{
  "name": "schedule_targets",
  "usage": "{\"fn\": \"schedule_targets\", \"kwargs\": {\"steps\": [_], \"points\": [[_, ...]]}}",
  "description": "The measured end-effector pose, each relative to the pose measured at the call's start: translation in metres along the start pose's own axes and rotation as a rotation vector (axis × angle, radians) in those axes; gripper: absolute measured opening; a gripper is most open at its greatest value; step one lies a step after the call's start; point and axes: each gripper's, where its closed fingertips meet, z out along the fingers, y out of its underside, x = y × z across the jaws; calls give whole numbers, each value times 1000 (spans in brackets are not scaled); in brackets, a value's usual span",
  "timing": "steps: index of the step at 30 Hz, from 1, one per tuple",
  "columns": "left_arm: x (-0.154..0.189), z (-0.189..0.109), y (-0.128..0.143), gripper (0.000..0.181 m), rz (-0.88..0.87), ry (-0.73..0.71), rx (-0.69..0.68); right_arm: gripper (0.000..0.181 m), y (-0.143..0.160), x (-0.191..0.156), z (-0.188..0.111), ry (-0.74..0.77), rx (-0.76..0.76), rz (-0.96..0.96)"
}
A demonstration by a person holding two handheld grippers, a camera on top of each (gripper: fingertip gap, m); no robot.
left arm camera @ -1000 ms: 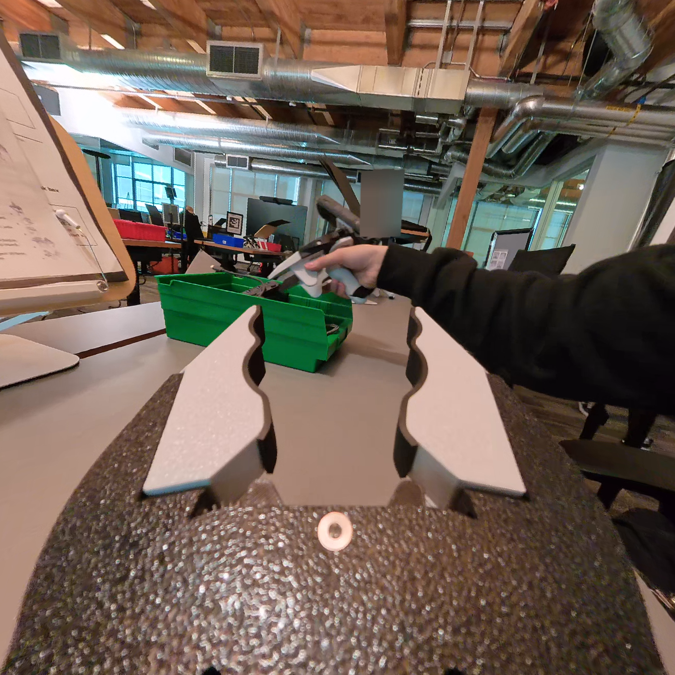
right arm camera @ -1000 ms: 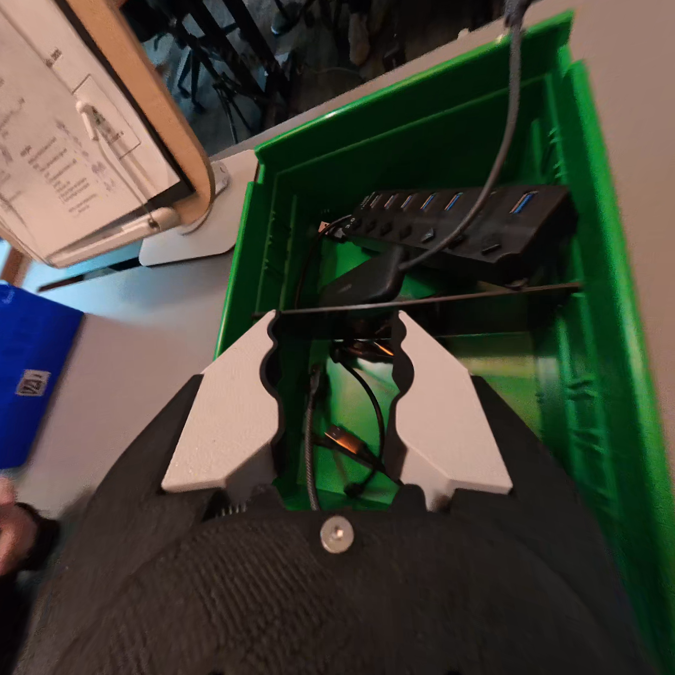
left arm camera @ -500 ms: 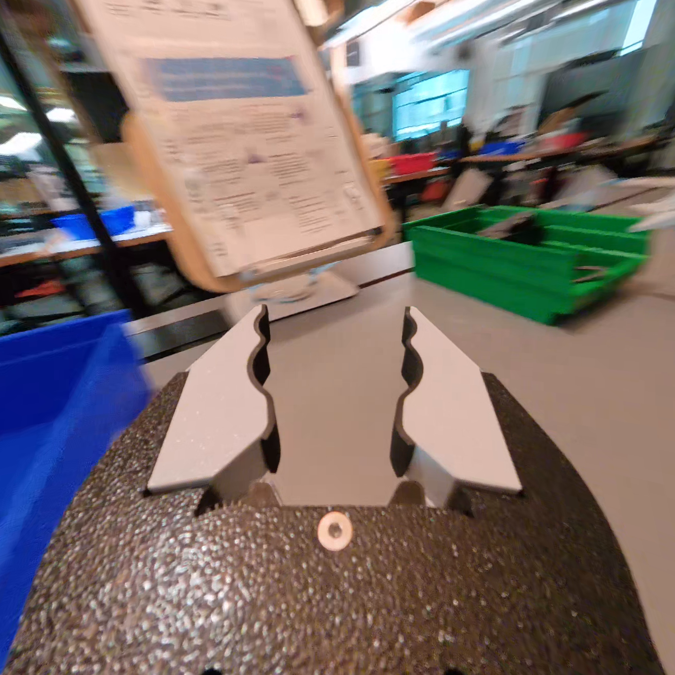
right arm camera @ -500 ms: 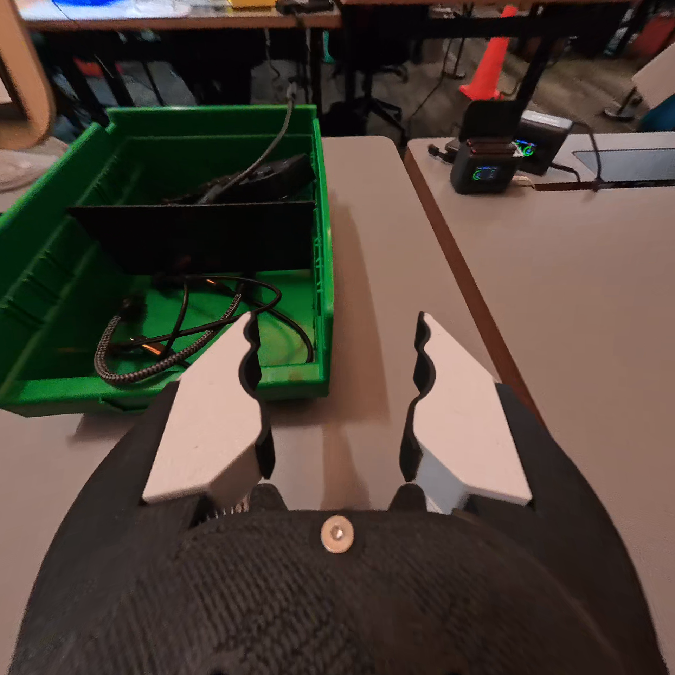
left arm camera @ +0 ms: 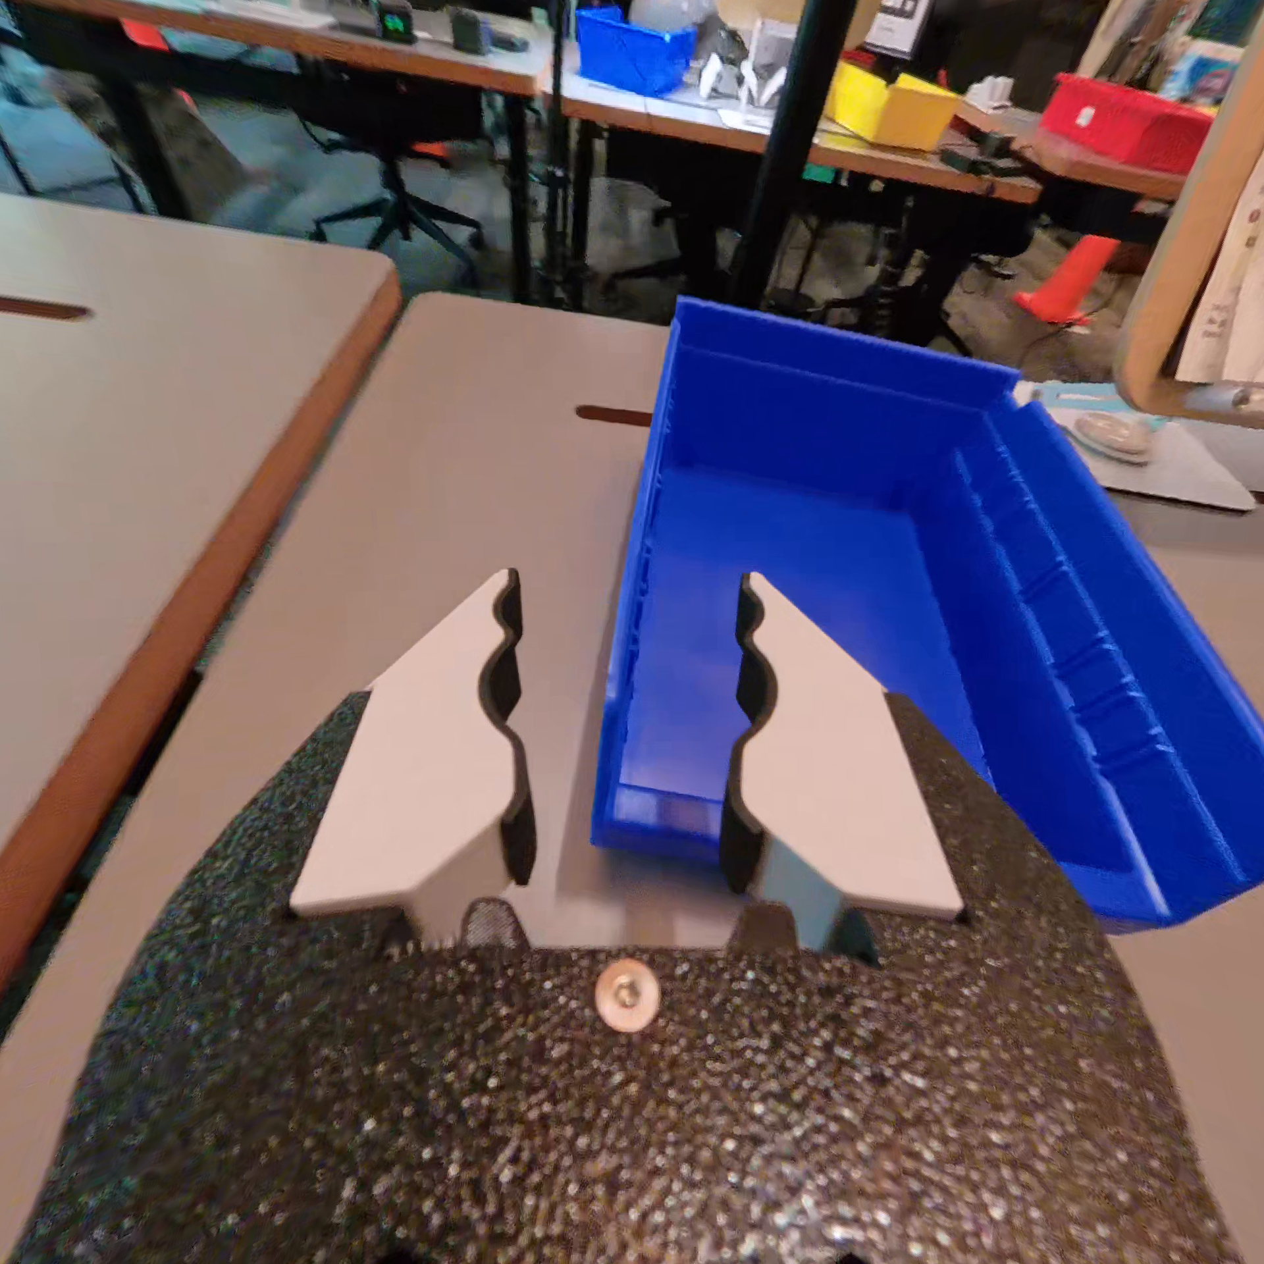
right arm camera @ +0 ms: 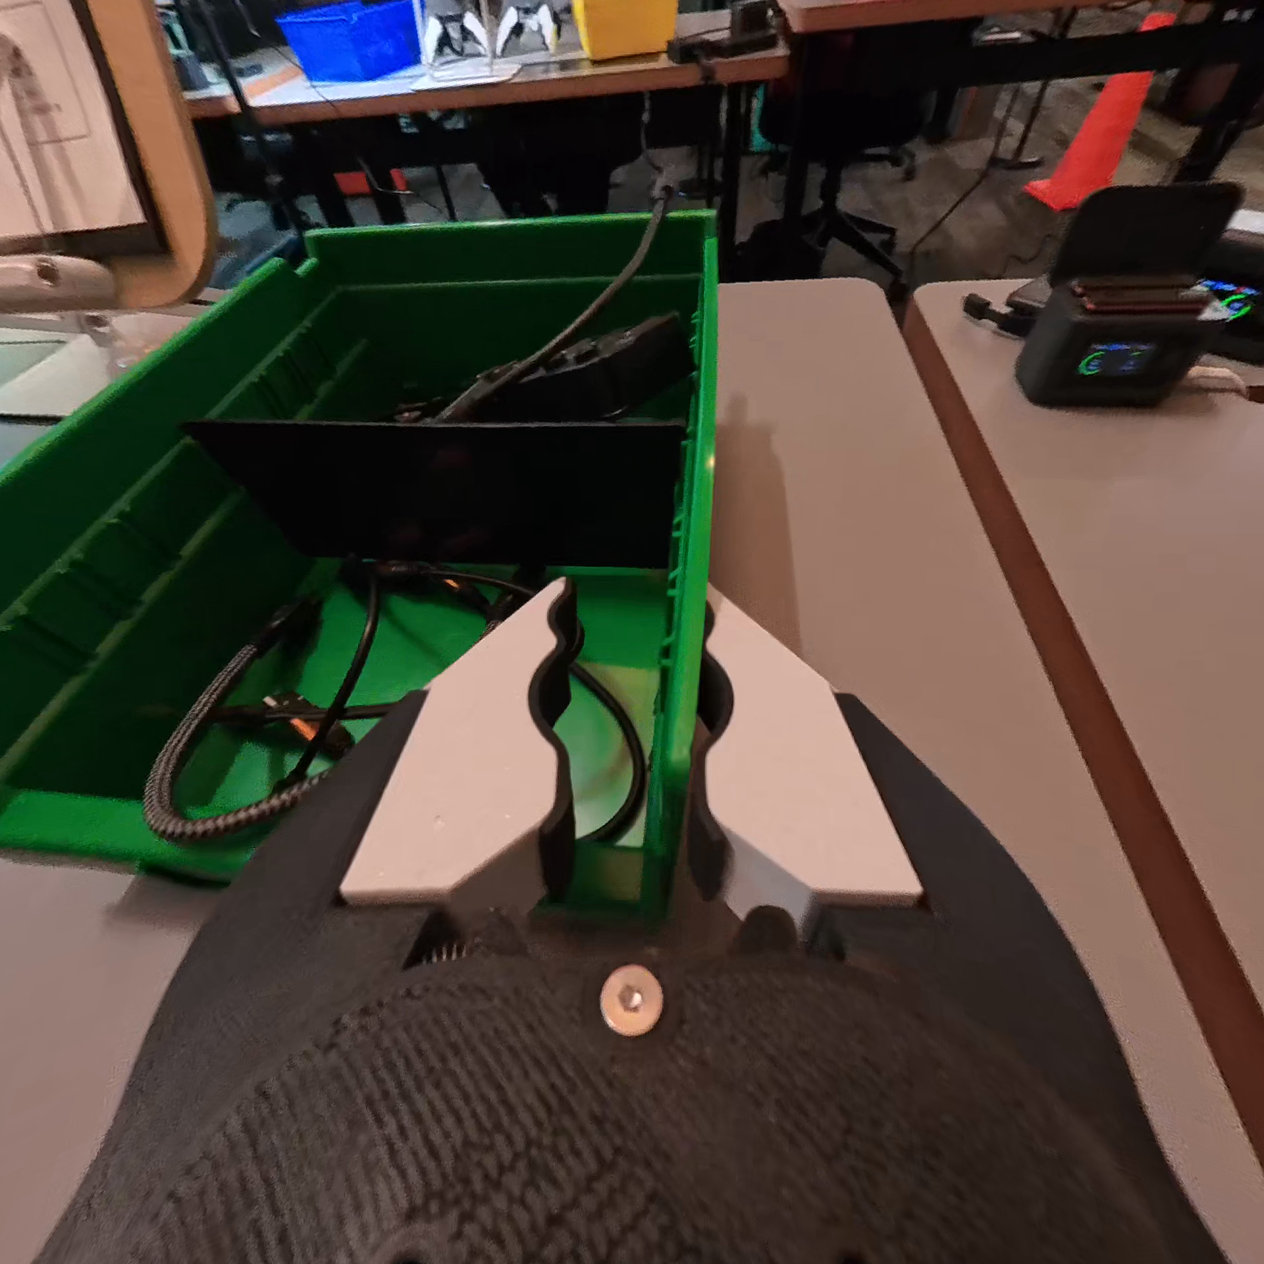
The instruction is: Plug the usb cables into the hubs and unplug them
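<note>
In the right wrist view a green bin [right arm camera: 137,547] holds a black USB hub [right arm camera: 602,362] behind a black divider [right arm camera: 444,492]. In front of the divider lie loose cables, one braided [right arm camera: 205,718] and one thin and black [right arm camera: 356,656]. My right gripper [right arm camera: 639,598] straddles the bin's right wall [right arm camera: 687,479] near the front corner. Its right pad is at the wall's outside, its left pad stands off inside, so it is open. In the left wrist view my left gripper [left arm camera: 630,581] is open and straddles the left wall of an empty blue bin [left arm camera: 1026,581] without touching it.
A paper on a wooden clipboard stand [right arm camera: 102,137] is left of the green bin and right of the blue bin [left arm camera: 1197,239]. A black charging case [right arm camera: 1122,342] sits on the neighbouring table to the right. Another table [left arm camera: 137,410] adjoins on the left.
The left gripper swung from facing the room to the blue bin and its jaws narrowed slightly. The right gripper pulled back from over the green bin, opened wide, then narrowed around the bin's right wall.
</note>
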Motion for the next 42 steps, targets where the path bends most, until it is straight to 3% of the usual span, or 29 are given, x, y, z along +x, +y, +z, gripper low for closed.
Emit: {"fn": "schedule_targets", "kwargs": {"steps": [3,5,6,10,15,25,29,33,37,41,42], "points": [[10,17,17,50,29,74,-33,4,-1,14,2,91,-2,9],[11,22,21,32,100,33,-29,4,0,13,1,74,0,38],[4,21,20,4,136,-30,-19,4,0,11,0,61,0,38],[21,10,29,2,185,-6,-13,4,6,-3,-12,57,-11,23],[49,-19,42,2,52,-23,35,4,17,-36,-36,66,-7,31],[132,-72,66,1,-168,-5,205,4,40,-156,-75,54,1,34],[144,-90,36,1,-221,-8,302,4,45,-208,-78,2,7,19],[157,-114,-7,1,-117,-22,378,4,48,-259,-78,-83,16,23],[157,-152,-60,1,-133,-23,517,7,53,-315,-82,-172,38,54],[183,-176,-104,1,-98,22,628,38,66,-402,-102,-465,4,0],[193,-177,-110,1,-82,31,639,58,65,-414,-109,-498,-12,-12]]}}
